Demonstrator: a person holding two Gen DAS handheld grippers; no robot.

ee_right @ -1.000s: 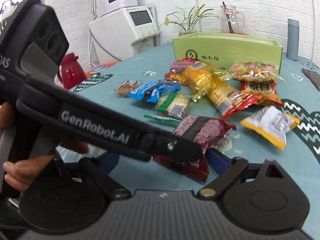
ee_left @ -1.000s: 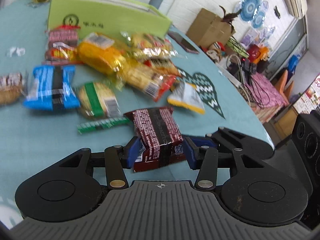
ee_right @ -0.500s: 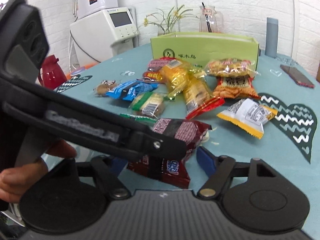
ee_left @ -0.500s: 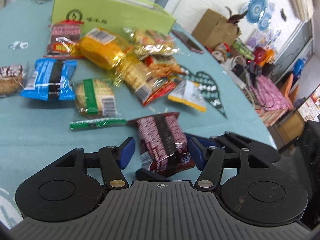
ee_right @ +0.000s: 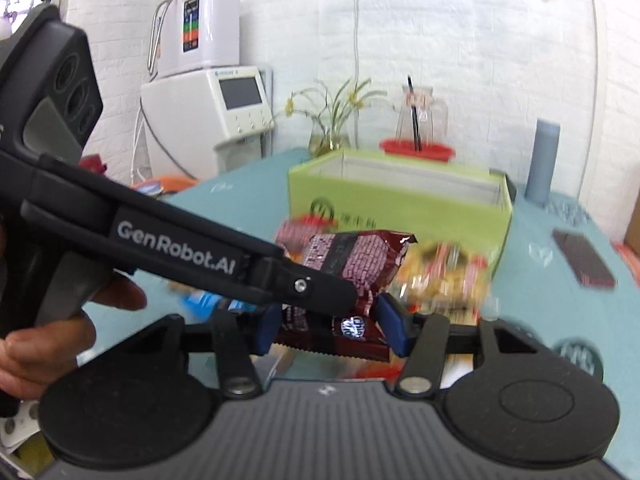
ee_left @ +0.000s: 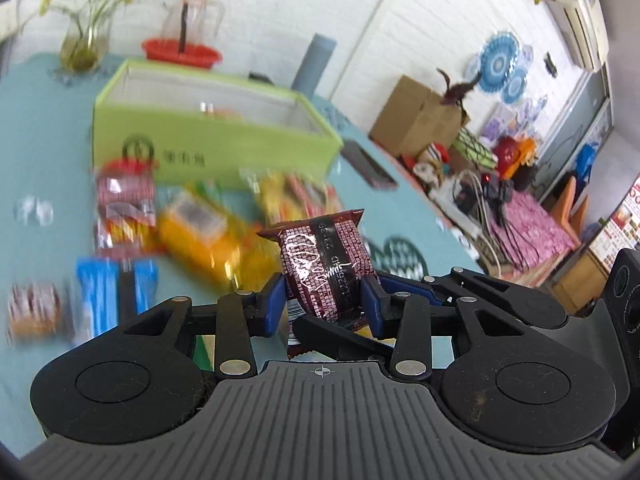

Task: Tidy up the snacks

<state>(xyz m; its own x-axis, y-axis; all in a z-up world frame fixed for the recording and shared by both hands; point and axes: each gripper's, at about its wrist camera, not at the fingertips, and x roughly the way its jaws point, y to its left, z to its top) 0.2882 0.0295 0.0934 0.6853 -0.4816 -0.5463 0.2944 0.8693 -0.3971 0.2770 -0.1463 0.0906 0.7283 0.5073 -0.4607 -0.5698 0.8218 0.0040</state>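
Note:
A dark red snack packet [ee_left: 326, 268] is held up off the table between both grippers. My left gripper [ee_left: 324, 304] is shut on its sides. My right gripper [ee_right: 328, 330] is shut on the same packet [ee_right: 352, 264] from the other side, with the left gripper's finger crossing in front. The open green box [ee_left: 208, 128] stands at the back of the teal table [ee_left: 32, 128]; it also shows in the right wrist view [ee_right: 400, 196]. Several loose snack packets lie blurred in front of the box, among them a yellow one [ee_left: 200, 236] and a blue one [ee_left: 108, 292].
A dark phone [ee_left: 368, 168] lies right of the box, and a grey cylinder [ee_left: 316, 64] stands behind it. A flower vase [ee_left: 82, 46] and a red bowl with a glass jug [ee_left: 182, 50] stand at the table's far edge. The table's right edge drops toward floor clutter.
Both grippers have closed on the dark red packet and lifted it off the table. The view has tilted up toward the green box.

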